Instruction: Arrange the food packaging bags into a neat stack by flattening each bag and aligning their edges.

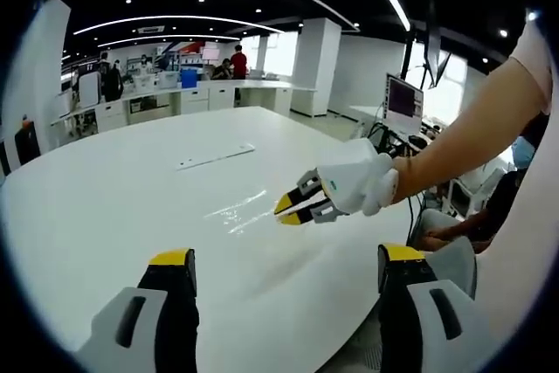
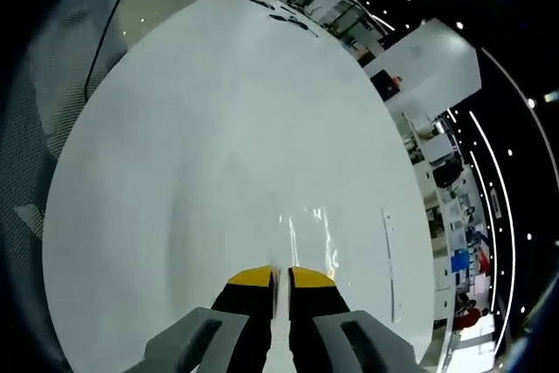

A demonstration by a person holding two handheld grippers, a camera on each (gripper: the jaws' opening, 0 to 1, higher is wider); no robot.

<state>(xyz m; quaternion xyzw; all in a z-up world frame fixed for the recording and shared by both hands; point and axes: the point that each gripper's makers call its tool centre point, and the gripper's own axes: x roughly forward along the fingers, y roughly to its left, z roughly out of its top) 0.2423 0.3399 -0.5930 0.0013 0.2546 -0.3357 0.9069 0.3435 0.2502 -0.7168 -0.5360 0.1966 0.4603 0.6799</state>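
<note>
A broad white table (image 1: 131, 216) with a smooth, glossy top and a rounded edge takes up most of the left gripper view, and behind it lies an open-plan room with a dark ceiling, curved strip lights, white counters, a lit monitor (image 1: 403, 102) at the right and people standing far off. Near the middle of the table lies a clear plastic packaging bag (image 1: 240, 210), flat, thin and shiny, visible mainly by its glints and creases; farther back on the table lies a long white strip (image 1: 215, 157). Whether the bag holds anything cannot be told. In the left gripper view the left gripper (image 1: 284, 272) is held over the near edge of the table, its two yellow-tipped black jaws spread wide apart with nothing between them. The right gripper (image 1: 291, 208), held in a white-gloved hand (image 1: 360, 183) on a bare arm, comes in from the right with its yellow tips at the right edge of the bag. In the right gripper view the same gripper (image 2: 280, 279) has its jaws drawn nearly together on the near edge of the transparent bag (image 2: 310, 238), whose film runs up between them and lies flat on the white table (image 2: 201, 146) just ahead.
</note>
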